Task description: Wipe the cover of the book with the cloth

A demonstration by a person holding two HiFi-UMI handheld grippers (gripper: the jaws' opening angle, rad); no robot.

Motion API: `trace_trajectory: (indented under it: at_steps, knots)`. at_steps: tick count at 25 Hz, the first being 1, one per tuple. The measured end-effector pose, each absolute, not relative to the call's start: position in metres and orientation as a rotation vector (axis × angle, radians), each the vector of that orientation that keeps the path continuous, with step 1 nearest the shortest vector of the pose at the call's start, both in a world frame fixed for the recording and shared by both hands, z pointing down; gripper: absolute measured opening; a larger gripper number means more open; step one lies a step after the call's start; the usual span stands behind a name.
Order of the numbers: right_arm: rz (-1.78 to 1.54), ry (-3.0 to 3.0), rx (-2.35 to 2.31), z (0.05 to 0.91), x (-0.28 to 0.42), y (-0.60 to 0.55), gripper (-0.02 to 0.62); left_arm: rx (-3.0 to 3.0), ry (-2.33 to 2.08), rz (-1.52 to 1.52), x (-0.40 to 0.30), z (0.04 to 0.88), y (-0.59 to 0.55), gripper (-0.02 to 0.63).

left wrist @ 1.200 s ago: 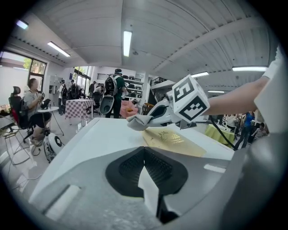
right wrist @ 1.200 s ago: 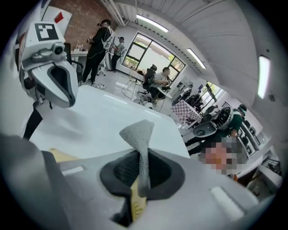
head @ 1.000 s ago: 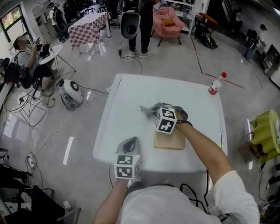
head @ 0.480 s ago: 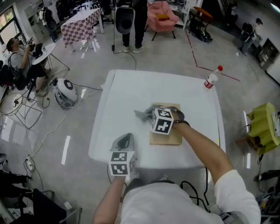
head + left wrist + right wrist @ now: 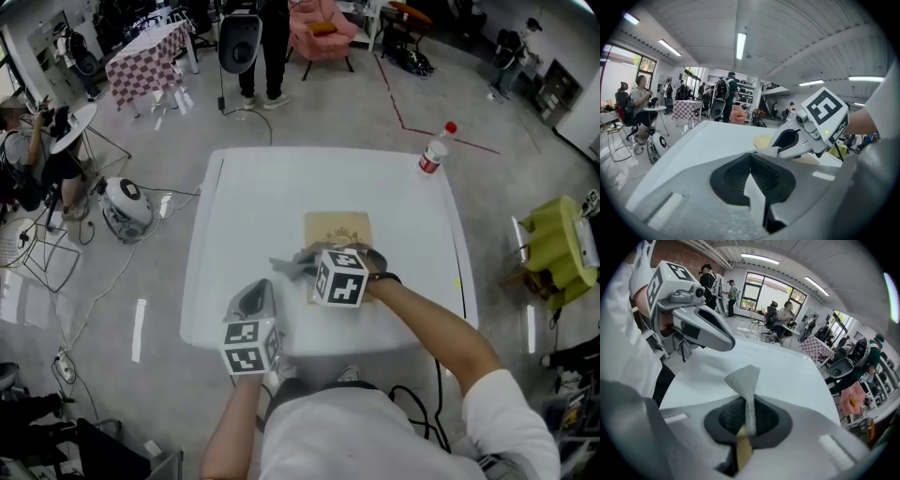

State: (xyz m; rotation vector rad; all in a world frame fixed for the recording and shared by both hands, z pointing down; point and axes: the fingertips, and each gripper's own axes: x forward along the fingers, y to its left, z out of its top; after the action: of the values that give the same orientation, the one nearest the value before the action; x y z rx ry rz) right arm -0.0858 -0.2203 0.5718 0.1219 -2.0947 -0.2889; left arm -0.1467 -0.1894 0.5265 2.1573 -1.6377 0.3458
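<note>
A tan book (image 5: 337, 232) lies flat in the middle of the white table (image 5: 253, 187). My right gripper (image 5: 309, 268) is over the book's near end, shut on a grey mesh cloth (image 5: 287, 268) that trails left off the cover. In the right gripper view the cloth (image 5: 744, 380) sticks up from between the jaws of that gripper (image 5: 747, 425). My left gripper (image 5: 262, 289) hovers at the table's near left edge, shut with nothing in it. The left gripper view shows its jaws (image 5: 752, 176) closed, with the right gripper (image 5: 811, 124) and the book (image 5: 763, 140) ahead.
A plastic bottle with a red cap (image 5: 432, 150) stands at the table's far right corner. A yellow-green seat (image 5: 555, 246) is to the right of the table. People, a checkered table (image 5: 141, 58) and a pink armchair (image 5: 319, 33) are farther back.
My right gripper has dragged the cloth across the cover toward me, baring the book's far part. The left gripper has stayed at the near left edge.
</note>
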Motion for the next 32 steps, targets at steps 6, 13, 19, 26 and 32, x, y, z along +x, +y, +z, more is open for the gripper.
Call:
trace_trajectory:
  at_steps: [6, 13, 19, 26, 32]
  knots:
    - [-0.251, -2.105, 0.047, 0.572, -0.084, -0.184, 0.017, 2.145, -1.63, 0.331, -0.145, 0.528, -0.189, 0.006]
    - [-0.22, -2.142, 0.025, 0.571, -0.083, -0.15, 0.017, 2.144, -1.64, 0.296, -0.146, 0.521, -0.189, 0.006]
    - [-0.145, -2.241, 0.121, 0.564, -0.074, -0.141, 0.017, 2.15, -1.639, 0.288, -0.141, 0.517, -0.192, 0.006]
    - [0.098, -2.466, 0.585, 0.517, -0.033, -0.188, 0.017, 2.22, -1.609, 0.283, -0.116, 0.501, -0.209, 0.007]
    - [0.244, -2.592, 0.988, 0.468, 0.025, -0.22, 0.017, 2.308, -1.564, 0.268, -0.079, 0.477, -0.222, 0.006]
